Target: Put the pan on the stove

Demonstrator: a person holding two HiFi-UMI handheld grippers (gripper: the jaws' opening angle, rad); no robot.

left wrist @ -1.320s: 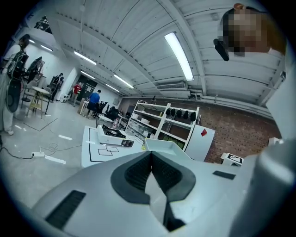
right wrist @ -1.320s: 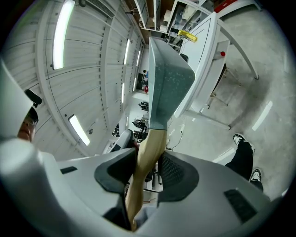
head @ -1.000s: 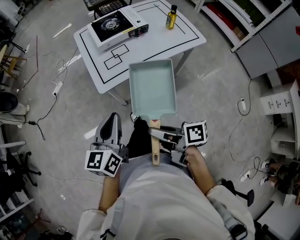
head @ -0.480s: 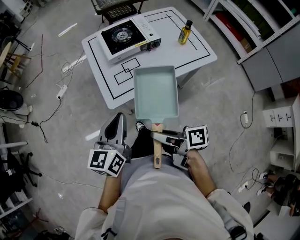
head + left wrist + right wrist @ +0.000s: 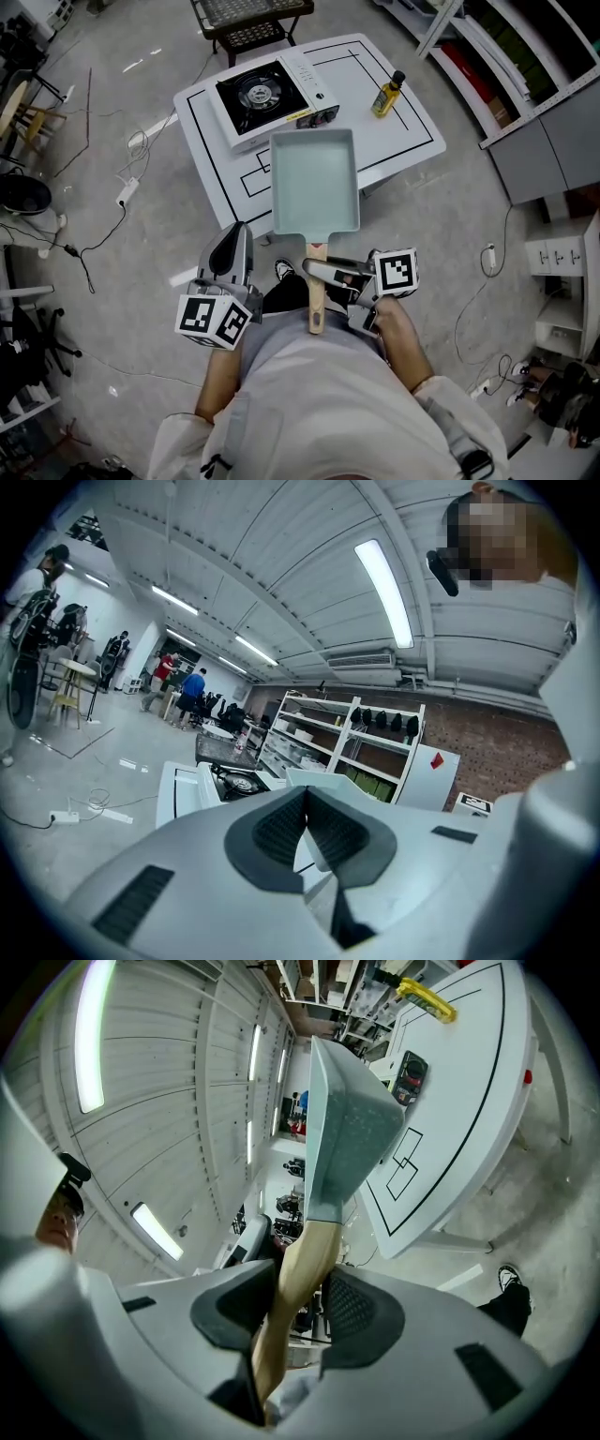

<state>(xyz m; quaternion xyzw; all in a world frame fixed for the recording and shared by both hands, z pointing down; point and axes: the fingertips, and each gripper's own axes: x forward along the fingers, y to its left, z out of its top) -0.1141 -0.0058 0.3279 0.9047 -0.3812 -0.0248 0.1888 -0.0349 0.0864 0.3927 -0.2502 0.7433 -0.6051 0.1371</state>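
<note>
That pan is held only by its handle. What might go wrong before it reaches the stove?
1. The right gripper clamps only the thin wooden handle, with the whole pan hanging out ahead, so it may twist or slip in the grip.
2. The oil bottle stands on the table to the right of the stove; a wide swing might tip it.
3. The pan looks about as broad as the stove, so it might land off-centre.

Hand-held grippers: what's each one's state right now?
Left hand-held gripper: closed, empty.
Right hand-held gripper: closed on the wooden handle of the pan.
</note>
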